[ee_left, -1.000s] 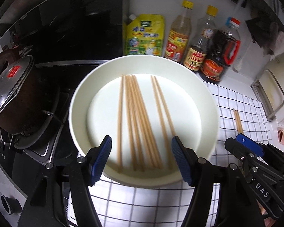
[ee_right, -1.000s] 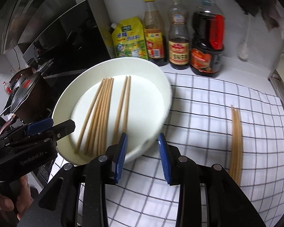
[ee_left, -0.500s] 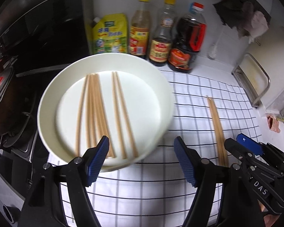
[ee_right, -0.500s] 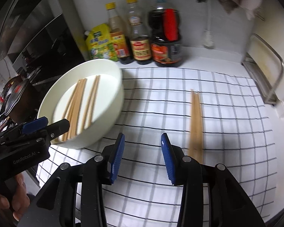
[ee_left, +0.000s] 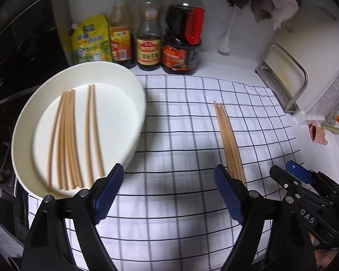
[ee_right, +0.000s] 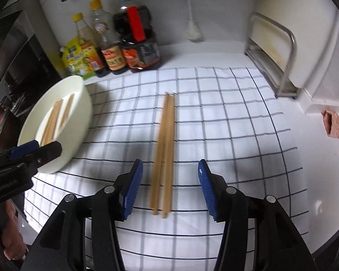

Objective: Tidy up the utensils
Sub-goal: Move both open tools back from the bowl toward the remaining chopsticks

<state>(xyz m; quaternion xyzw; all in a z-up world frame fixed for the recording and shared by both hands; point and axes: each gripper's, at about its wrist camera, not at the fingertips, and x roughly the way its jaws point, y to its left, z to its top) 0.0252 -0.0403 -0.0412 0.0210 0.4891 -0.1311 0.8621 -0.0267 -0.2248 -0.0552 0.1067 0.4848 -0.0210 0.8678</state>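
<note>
Both views sliding off bowl (ee_left: 24, 122); right hand-held gripper (ee_right: 170, 184) opening, empty, straddling chopsticks (ee_right: 165, 149) at 12 o'clock; left hand-held gripper (ee_left: 169, 188) widening, empty. Pickup likely coming.

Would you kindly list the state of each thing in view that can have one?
left hand-held gripper: open, empty, jaws just been opening.
right hand-held gripper: open, jaws just been opening, astride the near ends of the chopsticks on the cloth, not gripping.
chopsticks in the bowl: lying flat, loose.
white bowl: upright, on the cloth's edge.
checked cloth: spread flat.
sauce bottles: upright, capped.
</note>
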